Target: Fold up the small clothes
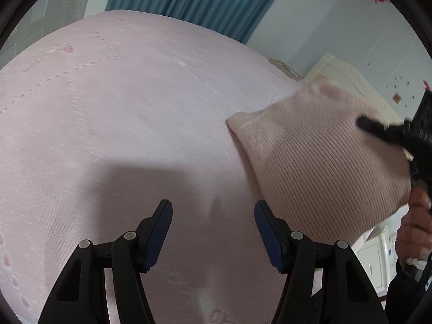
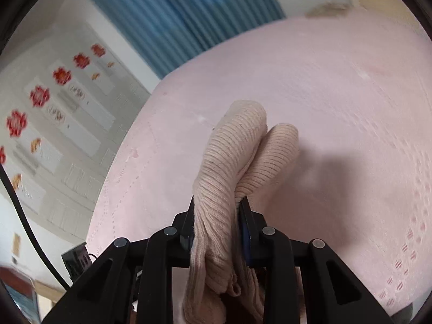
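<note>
Blue-padded fingers (image 1: 162, 232) of the left claw (image 1: 213, 232) stand wide apart with nothing between them, above the pink bed sheet (image 1: 113, 113); off to the right in this left wrist view, the ribbed pink knit garment (image 1: 324, 162) hangs lifted over the bed, pinched at its far edge by the right claw (image 1: 378, 129), a hand (image 1: 413, 224) visible below it; a blue curtain (image 1: 189, 2) closes the background. From the right wrist view, the right claw (image 2: 216, 216) is clamped narrow on a bunched wad of the same garment (image 2: 229, 167), two rolled lobes bulging past the fingertips; the sheet (image 2: 337, 94) lies beneath. Risk, as I judge it: gripped in a bunch, the knit may land crumpled, spoiling any clean fold; slippage from the pads seems possible too.
</note>
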Demonstrator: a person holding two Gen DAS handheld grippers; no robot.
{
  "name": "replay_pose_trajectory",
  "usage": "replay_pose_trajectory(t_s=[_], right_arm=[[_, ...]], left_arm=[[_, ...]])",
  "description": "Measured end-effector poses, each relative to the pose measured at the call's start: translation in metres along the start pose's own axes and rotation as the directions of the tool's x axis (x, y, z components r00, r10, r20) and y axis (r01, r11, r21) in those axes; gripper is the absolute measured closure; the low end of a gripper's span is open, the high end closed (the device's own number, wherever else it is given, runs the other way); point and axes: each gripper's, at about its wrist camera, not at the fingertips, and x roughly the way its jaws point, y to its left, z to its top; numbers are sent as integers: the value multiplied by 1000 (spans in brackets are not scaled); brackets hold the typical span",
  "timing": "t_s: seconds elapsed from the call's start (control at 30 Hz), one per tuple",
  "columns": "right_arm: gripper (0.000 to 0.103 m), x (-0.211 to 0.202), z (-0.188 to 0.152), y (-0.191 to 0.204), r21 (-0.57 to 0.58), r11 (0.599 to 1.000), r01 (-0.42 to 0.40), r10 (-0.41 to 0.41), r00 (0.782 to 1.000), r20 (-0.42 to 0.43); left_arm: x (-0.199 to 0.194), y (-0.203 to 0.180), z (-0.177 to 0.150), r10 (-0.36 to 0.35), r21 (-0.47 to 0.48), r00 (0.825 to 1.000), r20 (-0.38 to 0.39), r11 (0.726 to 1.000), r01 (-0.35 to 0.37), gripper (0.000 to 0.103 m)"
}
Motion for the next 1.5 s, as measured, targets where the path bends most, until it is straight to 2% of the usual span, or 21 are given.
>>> replay_pose_trajectory(t_s=[0.1,0.2,0.33,0.4,0.47,0.53,0.57,0.67,0.73,0.8,0.9,0.93,0.97,1.0,1.07,1.13,1.17,1.27,1.37,1.43,1.5], right_arm=[[77,10,20,34,-18,1000,-13,13,1000,17],[77,16,36,49,27,995,-92,90,994,58],[77,48,34,16,130,978,-164,157,986,58],[76,78,19,-19,199,969,-144,145,989,13],[76,110,-6,-57,261,962,-87,109,992,-70],[74,121,-25,-82,220,975,27,-6,996,-94],[70,121,-29,-87,201,979,18,0,996,-91],[65,101,-34,-100,163,986,-15,30,995,-91],[63,83,-36,-93,136,991,-15,27,996,-85],[63,66,-43,-84,105,992,-75,84,993,-84],[63,62,-55,-73,41,995,-95,99,990,-102],[65,65,-60,-71,18,997,-77,78,991,-110],[90,67,-65,-71,-17,999,-39,37,993,-112],[95,70,-68,-71,-46,999,5,-9,994,-106],[96,72,-68,-84,13,1000,21,-19,995,-95],[95,73,-68,-97,110,994,-11,25,992,-127],[95,70,-67,-98,122,992,-18,34,990,-133],[90,48,-66,-86,38,997,67,-62,992,-109],[89,17,-63,-72,-50,985,165,-168,984,-65],[88,-7,-59,-67,-86,975,205,-210,977,-46],[77,-29,-50,-64,-120,964,236,-242,970,-36]], left_arm=[[-6,13,7,3,-17,1000,18,1000,-2,42],[-11,23,14,24,-14,999,43,1000,-23,42],[-14,35,18,49,-16,997,64,999,-48,42],[-10,41,19,58,-25,996,65,998,-56,42],[-5,46,17,59,-36,997,59,998,-57,42],[5,48,17,55,-39,997,44,998,-54,42],[8,47,16,57,-36,998,40,998,-55,42],[17,41,16,53,-20,998,23,998,-53,42],[19,37,17,45,-5,999,21,999,-45,42],[26,39,23,34,-5,999,23,999,-34,42],[32,35,22,25,-21,1000,13,999,-24,42],[33,35,22,21,-30,1000,9,999,-21,42],[34,33,22,20,-35,1000,5,999,-20,42],[33,31,20,22,-40,1000,-1,999,-22,42],[30,25,18,37,-36,999,-7,999,-37,42],[26,20,18,63,-22,998,-8,998,-63,42],[23,18,17,73,-20,997,-7,997,-73,42],[9,9,12,78,-20,997,6,997,-78,42],[-6,-6,9,105,3,994,24,994,-105,42],[-17,-18,9,120,20,992,31,992,-121,42],[-31,-32,7,139,36,989,45,989,-141,42]])
